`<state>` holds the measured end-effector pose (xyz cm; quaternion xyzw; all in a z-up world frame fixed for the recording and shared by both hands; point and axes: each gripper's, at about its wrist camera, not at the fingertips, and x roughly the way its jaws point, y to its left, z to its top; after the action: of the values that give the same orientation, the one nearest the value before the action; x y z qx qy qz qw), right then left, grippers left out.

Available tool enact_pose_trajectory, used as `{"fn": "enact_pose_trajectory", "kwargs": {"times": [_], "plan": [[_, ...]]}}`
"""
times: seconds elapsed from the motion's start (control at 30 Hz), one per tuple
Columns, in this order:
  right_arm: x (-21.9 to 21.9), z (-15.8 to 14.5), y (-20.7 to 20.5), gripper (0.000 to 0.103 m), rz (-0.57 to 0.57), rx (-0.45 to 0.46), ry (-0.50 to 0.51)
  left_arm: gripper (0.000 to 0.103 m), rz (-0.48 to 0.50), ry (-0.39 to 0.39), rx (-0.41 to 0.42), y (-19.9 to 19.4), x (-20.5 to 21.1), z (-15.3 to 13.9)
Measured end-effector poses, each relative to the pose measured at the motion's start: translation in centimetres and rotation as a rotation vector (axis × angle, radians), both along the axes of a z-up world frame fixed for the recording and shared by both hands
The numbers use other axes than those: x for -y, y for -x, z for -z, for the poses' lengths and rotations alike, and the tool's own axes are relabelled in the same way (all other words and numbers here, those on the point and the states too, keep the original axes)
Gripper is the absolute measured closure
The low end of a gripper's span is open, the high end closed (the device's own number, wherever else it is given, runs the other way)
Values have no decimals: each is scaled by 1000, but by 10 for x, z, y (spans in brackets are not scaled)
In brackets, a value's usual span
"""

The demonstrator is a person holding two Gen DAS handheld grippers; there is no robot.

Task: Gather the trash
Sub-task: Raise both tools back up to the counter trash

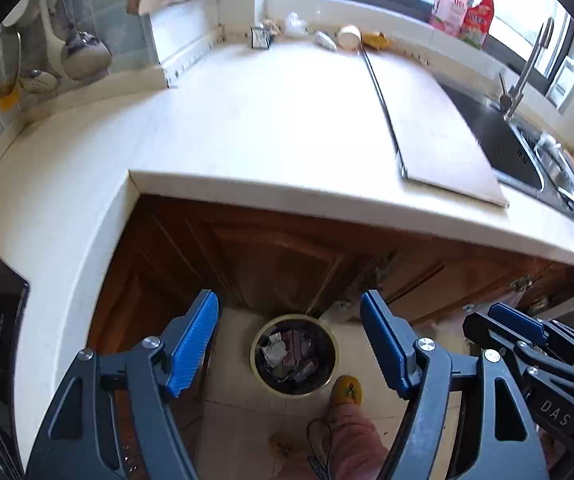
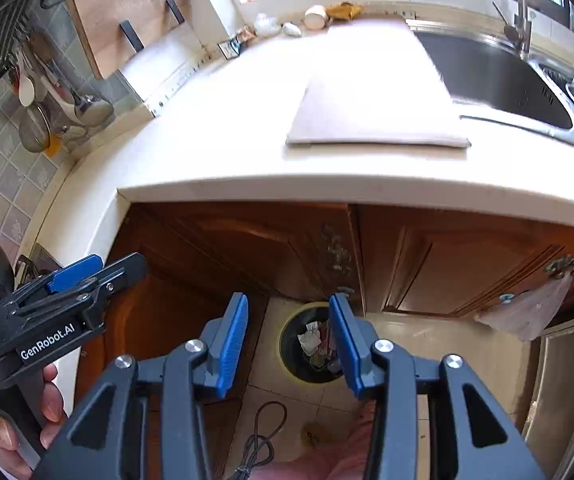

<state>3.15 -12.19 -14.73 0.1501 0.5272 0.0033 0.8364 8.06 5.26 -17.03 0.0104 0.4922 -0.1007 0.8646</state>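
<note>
A round trash bin (image 1: 294,354) stands on the floor below the counter, with crumpled paper and wrappers inside; it also shows in the right wrist view (image 2: 307,344). My left gripper (image 1: 289,342) is open and empty, high above the bin. My right gripper (image 2: 289,340) is open and empty, also above the bin. Small trash lies at the back of the counter: a foil wrapper (image 1: 259,37), a white crumpled piece (image 1: 325,41), a paper cup on its side (image 1: 349,37) and a yellow wrapper (image 1: 376,40). These also show in the right wrist view (image 2: 315,16).
A pale cutting board (image 1: 439,120) lies on the white counter (image 1: 247,120) beside the sink (image 1: 499,136) and faucet (image 1: 527,68). Brown cabinet doors (image 2: 467,272) stand below. Utensils (image 1: 83,52) hang at left. A foot in a yellow slipper (image 1: 346,390) is by the bin.
</note>
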Motion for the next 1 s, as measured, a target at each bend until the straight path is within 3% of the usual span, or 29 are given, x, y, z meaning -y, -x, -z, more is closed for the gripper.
{"fn": "enact_pose_trajectory", "kwargs": {"times": [0.23,0.57,0.73,1.0], "plan": [[1,-42,-11,60,5,74,32,31,-19,13,72,-5,-5,-39],[12,-112,-34,60,35,201,77,30,-7,3,238,-24,1,-124],[14,-148,-50,60,39,266,112,25,2,-16,318,-39,7,-161],[21,-170,-86,60,45,291,112,23,17,-29,371,-69,21,-196]]}}
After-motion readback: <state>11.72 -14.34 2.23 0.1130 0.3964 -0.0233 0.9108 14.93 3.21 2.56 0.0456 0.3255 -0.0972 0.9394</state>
